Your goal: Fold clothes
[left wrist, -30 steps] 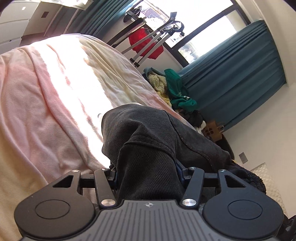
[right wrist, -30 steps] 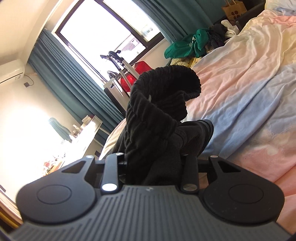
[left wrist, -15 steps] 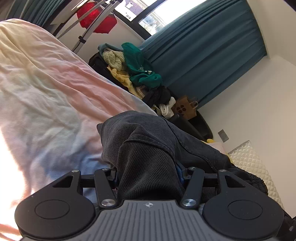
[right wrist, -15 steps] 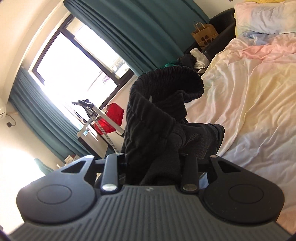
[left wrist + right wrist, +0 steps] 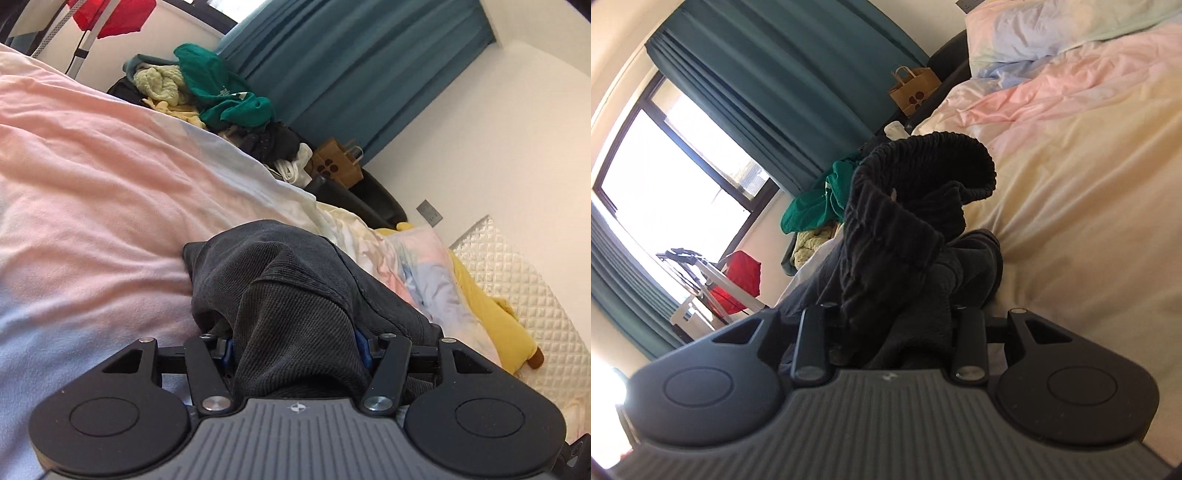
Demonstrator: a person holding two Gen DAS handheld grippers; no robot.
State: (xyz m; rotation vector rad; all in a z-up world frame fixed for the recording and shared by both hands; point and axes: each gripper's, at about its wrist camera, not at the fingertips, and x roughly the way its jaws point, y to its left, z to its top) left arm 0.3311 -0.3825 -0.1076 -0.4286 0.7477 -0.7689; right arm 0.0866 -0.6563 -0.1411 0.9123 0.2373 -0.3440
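— So, how many grippers held cloth?
— Two: left gripper (image 5: pixel 295 343) and right gripper (image 5: pixel 892 325) each pinched one dark corduroy garment (image 5: pixel 291 291), lower centre, over one pastel bedspread (image 5: pixel 92 192).

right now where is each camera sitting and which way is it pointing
Left wrist: sits on the left gripper, faces along its fingers across the bed toward a quilted headboard and teal curtain; only the gripper shows, shut on the dark garment.
Right wrist: sits on the right gripper, faces over the bed toward the window; only its gripper shows, shut on the same garment.
Shared: dark garment, bed, green clothes pile, paper bag, curtain.
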